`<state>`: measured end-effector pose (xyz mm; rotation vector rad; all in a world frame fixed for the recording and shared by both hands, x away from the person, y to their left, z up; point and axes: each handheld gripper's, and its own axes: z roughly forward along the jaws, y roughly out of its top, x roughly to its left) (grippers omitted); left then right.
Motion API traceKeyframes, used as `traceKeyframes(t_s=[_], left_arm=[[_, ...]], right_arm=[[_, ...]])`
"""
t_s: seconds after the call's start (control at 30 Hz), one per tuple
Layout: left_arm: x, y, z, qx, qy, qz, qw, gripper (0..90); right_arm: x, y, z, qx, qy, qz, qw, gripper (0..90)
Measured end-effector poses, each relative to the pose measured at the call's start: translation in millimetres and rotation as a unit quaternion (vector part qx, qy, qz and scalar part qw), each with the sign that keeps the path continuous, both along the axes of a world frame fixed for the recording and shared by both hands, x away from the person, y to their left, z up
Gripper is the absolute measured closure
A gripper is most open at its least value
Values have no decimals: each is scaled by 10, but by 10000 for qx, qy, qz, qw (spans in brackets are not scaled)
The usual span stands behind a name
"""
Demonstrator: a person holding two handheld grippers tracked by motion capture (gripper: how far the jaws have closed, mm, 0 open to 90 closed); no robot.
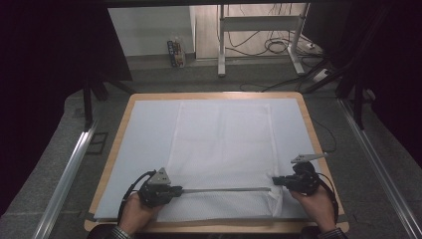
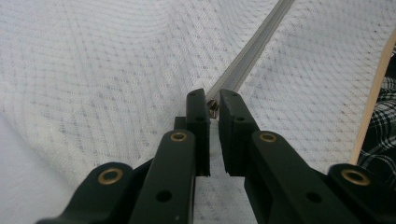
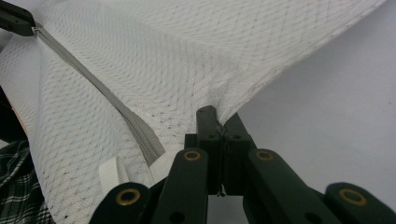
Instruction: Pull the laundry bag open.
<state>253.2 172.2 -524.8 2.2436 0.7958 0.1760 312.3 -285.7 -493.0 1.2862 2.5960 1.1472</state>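
wooden table (image 1: 318,144) with a pale blue sheet (image 1: 144,144) spread over it; on the sheet lies a large white mesh laundry bag (image 1: 224,139), flat, its near end toward the person; grey zipper (image 1: 224,189) running across that near end, its long axis level from the person's left to right (taut between the two tools); left gripper (image 1: 180,189) at the zipper's left end, jaws nearly closed on the small brass zipper pull (image 2: 213,107), seen between the pads in the left gripper view; right gripper (image 1: 275,180) at the zipper's right end, jaws fully closed on a pinch of mesh fabric at the bag's corner, near the white webbing loop (image 3: 112,171); the deciding relation: the zipper track extends straight away from the left fingertips toward the right gripper, so the pull would probably travel along that axis while the right hand anchors the bag; the left hand is the one on the pull.
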Motion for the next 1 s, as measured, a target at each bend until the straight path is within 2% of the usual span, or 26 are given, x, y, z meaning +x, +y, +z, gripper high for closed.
traceKeyframes(t_s=[0.1, 0.23, 0.43, 0.47, 0.5, 0.53, 0.7, 1.0], left_arm=[[-5, 24, 1, 111, -34, 33, 9999, 839], [-15, 91, 15, -59, -16, 106, 9999, 839], [-31, 114, 24, -43, 15, 92, 9999, 839], [-35, 123, 27, 86, -20, 118, 9999, 839], [-37, 137, 24, 112, -30, 132, 9998, 839], [-32, 179, 18, 25, 27, 163, 9999, 839], [-46, 276, 26, -69, 63, 251, 9996, 838], [-79, 401, 30, 43, 40, 435, 9990, 839]], right_arm=[[-1, -7, 2, -28, -9, -27, 10000, 877], [-1, -19, 3, 11, -1, -36, 10000, 877], [-6, -11, 7, 19, 19, -12, 10000, 876], [-5, -9, 5, 10, 15, -18, 10000, 877], [-3, -10, 1, -16, -1, -31, 10000, 877], [0, -16, 0, -1, 16, -27, 10000, 877], [4, -27, -5, 16, 21, -22, 10000, 877], [-1, -34, 3, 7, -6, -47, 10000, 877]])
